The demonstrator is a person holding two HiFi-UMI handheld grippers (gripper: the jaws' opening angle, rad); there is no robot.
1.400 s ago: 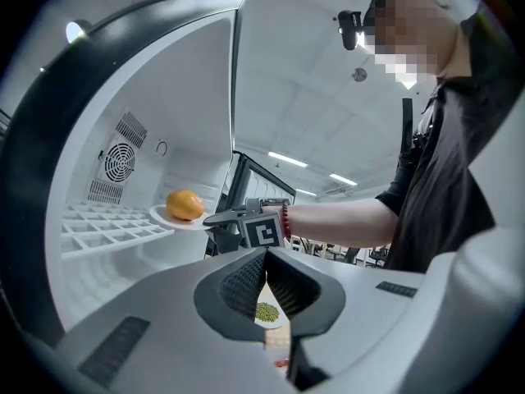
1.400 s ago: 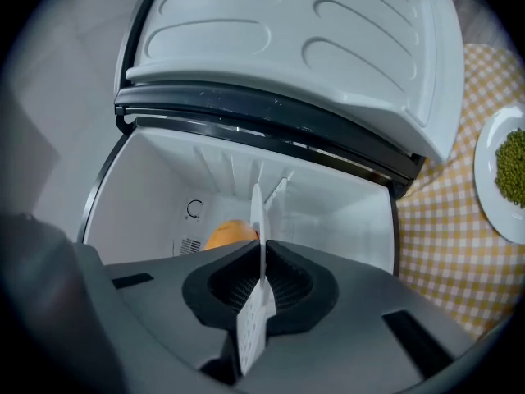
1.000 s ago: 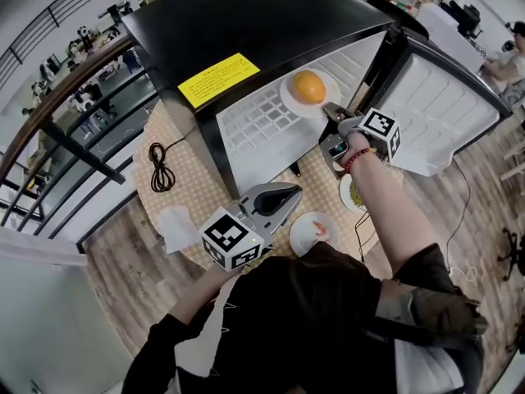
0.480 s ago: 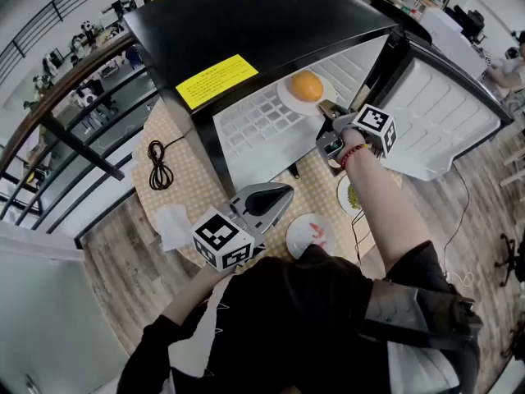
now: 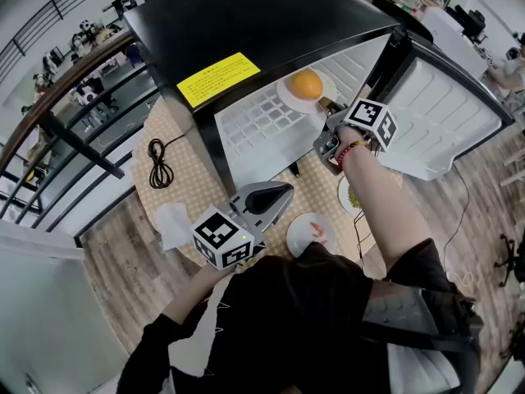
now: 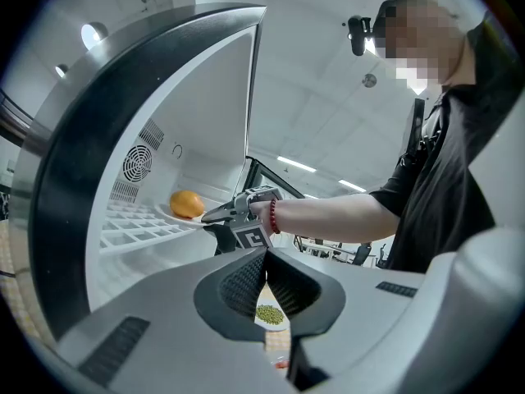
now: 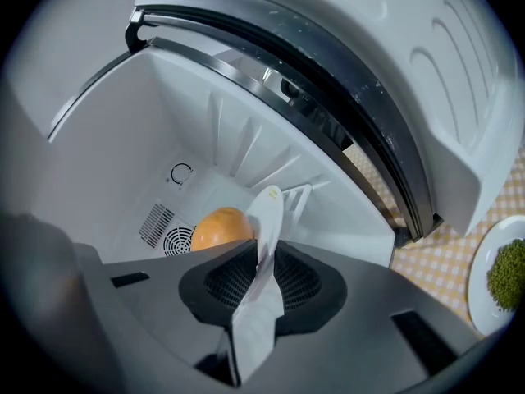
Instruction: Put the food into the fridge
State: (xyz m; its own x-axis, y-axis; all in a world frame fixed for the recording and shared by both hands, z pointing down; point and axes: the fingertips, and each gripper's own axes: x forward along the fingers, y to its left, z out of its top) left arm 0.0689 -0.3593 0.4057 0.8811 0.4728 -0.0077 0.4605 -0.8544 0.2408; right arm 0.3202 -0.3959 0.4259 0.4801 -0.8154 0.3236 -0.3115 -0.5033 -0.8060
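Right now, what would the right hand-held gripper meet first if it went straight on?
The round white plate: its rim stands between the jaws, which have just been opening. Beyond it, probably the orange fruit.

- A fridge stands on the counter, its door swung open to the right.
- Inside, a plate sits on the shelf, toward the door side, with an orange on it.
- A coiled cable lies on the counter, left of the fridge.
- Before the fridge, a plate of beans rests on the counter; another plate lies just left of it, nearer the person.
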